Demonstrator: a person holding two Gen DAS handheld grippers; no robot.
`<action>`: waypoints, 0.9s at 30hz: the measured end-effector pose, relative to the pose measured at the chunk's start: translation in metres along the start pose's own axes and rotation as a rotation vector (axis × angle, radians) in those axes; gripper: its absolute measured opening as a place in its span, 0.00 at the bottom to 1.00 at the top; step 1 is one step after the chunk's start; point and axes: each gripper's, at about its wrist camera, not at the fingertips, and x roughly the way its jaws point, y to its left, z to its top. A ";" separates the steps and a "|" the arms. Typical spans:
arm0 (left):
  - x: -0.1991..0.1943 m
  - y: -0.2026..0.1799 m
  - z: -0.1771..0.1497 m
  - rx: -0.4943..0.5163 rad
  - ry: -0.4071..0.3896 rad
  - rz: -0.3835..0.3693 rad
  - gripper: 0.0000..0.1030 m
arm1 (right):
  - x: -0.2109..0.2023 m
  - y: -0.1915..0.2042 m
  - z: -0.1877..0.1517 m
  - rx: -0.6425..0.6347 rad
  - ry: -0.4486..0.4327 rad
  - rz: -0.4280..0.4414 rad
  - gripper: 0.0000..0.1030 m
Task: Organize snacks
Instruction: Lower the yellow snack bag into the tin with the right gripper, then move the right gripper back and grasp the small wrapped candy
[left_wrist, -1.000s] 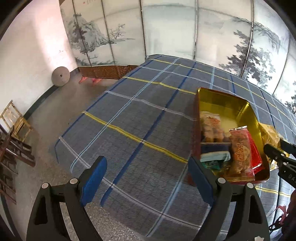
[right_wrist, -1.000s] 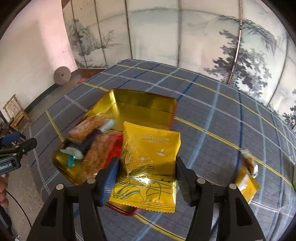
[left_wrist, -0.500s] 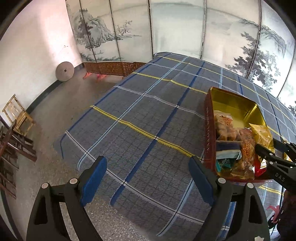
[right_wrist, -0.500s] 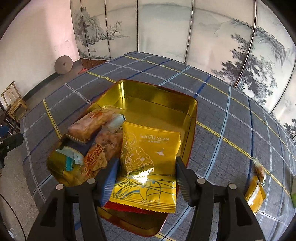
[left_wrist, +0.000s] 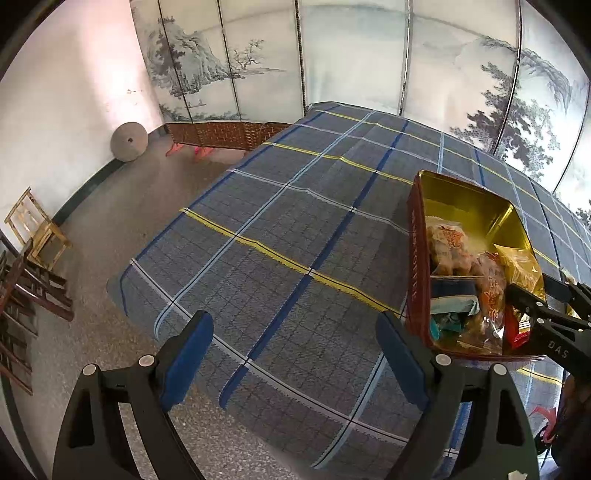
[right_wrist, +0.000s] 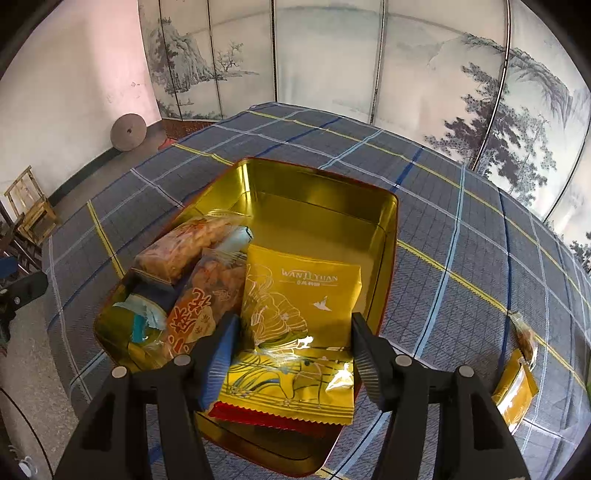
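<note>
Left wrist view: left gripper (left_wrist: 293, 354) is hanging spread wide over the plaid cloth (left_wrist: 258, 229), nothing between its jaws; the tin (left_wrist: 416, 258) is sitting to its right, the right gripper (left_wrist: 554, 306) reaching in over the snacks. Right wrist view: right gripper (right_wrist: 291, 350) is straddling the yellow packet (right_wrist: 295, 332), which is lying over the tin's (right_wrist: 321, 184) near rim beside the orange packets (right_wrist: 199, 295); whether its pads are pressing, cannot tell. Packet is likely handling light, puffy, slick foil, contents crushable; gripping across the flat sides near the sealed end seems best. Another packet (right_wrist: 515, 387) is waiting on the cloth, right.
</note>
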 end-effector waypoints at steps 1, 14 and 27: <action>-0.001 -0.001 0.000 0.001 -0.001 0.000 0.85 | -0.001 -0.001 0.000 0.003 -0.001 0.007 0.60; -0.009 -0.023 0.001 0.039 -0.012 -0.023 0.85 | -0.019 -0.014 -0.003 -0.004 -0.029 0.038 0.61; -0.019 -0.068 0.005 0.125 -0.030 -0.068 0.85 | -0.047 -0.120 -0.018 0.083 -0.078 -0.054 0.61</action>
